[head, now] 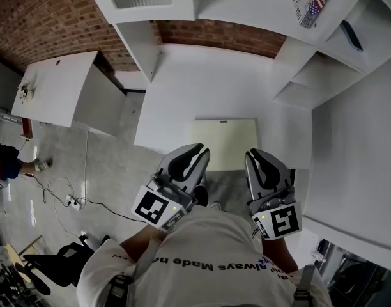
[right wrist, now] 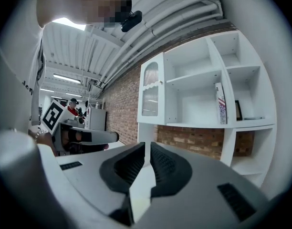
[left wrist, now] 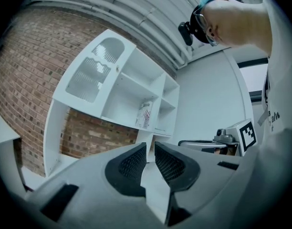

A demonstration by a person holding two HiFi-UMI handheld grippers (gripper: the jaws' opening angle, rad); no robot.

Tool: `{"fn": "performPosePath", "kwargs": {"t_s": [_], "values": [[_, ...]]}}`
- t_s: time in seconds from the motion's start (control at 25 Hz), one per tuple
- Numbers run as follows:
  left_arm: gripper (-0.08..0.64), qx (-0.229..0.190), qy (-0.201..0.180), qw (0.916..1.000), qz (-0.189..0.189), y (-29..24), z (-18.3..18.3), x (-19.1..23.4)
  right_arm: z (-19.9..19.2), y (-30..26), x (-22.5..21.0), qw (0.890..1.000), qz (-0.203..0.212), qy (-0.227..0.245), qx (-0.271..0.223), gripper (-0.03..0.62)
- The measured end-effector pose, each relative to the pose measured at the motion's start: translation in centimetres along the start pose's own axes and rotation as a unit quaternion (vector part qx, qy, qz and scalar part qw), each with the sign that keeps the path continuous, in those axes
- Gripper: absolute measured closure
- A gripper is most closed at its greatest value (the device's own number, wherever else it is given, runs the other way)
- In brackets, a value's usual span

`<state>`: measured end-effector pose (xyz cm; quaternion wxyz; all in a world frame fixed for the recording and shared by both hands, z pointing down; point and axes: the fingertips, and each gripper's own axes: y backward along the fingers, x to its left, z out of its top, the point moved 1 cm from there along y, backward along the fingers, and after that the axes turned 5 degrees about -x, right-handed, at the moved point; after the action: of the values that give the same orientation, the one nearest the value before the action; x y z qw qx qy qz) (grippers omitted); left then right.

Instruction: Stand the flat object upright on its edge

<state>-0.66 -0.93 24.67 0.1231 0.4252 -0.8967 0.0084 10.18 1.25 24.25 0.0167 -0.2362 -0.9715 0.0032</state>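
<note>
One: Both were clenched and empty. The left gripper had its pads all but touching with nothing between them, and the right gripper was pressed fully together. They were held level, close in to the person.

Two: And the board lay flat on the white table, pale yellow, just beyond the two sets of jaws, its near edge running between them.

One: How would it handle, in your view?

Two: I judged it stiff and light. It was a thin, square-cornered panel with no sag or curl showing. The top looked smooth, so pads pressed on the face alone would likely slide. Lying flush on the table, it offered no gap to get a jaw under.

One: So where to take hold?

Two: My pick was the near edge, which seemed to sit at the table's front rim. One jaw over and one under, each gripper near a corner, then tip it up onto the far edge. Upright, a thin panel would want to topple, so one gripper would have to steady it.

One: What couldn't be made out?

Two: Plenty! Its thickness didn't show from above. Both near corners were covered by the grippers. Whether the near edge overhung the rim, I couldn't tell. And neither gripper view showed the board at all. They looked level at the shelves and the brick wall, with a book standing in one compartment.
</note>
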Motion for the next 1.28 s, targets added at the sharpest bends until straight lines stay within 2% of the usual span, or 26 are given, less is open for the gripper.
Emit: {"fn": "performPosePath", "kwargs": {"t_s": [0.24, 0.48, 0.76, 1.0, 1.28], "values": [[0.505, -0.001, 0.003, 1.0000, -0.003, -1.6, 0.9, 4.3, 0.2, -4.5, -0.7, 1.000, -0.004, 0.007, 0.001, 0.555], [0.505, -0.002, -0.001, 1.0000, -0.007, -2.7, 1.2, 6.8, -0.1, -6.9, -1.2, 1.000, -0.011, 0.004, 0.000, 0.555], [0.505, 0.002, 0.000, 1.0000, -0.006, -4.9, 0.7, 6.8, -0.4, -7.3, -3.6, 1.000, -0.014, 0.005, 0.002, 0.555], [0.505, 0.004, 0.008, 0.9999, 0.007, -6.4, 0.1, 6.2, -0.3, -6.9, -5.3, 1.000, -0.002, 0.015, 0.006, 0.555], [0.505, 0.018, 0.053, 0.9982, 0.023, -6.7, -2.2, 6.7, -1.6, -6.9, -6.3, 1.000, 0.010, 0.019, 0.010, 0.554]]}}
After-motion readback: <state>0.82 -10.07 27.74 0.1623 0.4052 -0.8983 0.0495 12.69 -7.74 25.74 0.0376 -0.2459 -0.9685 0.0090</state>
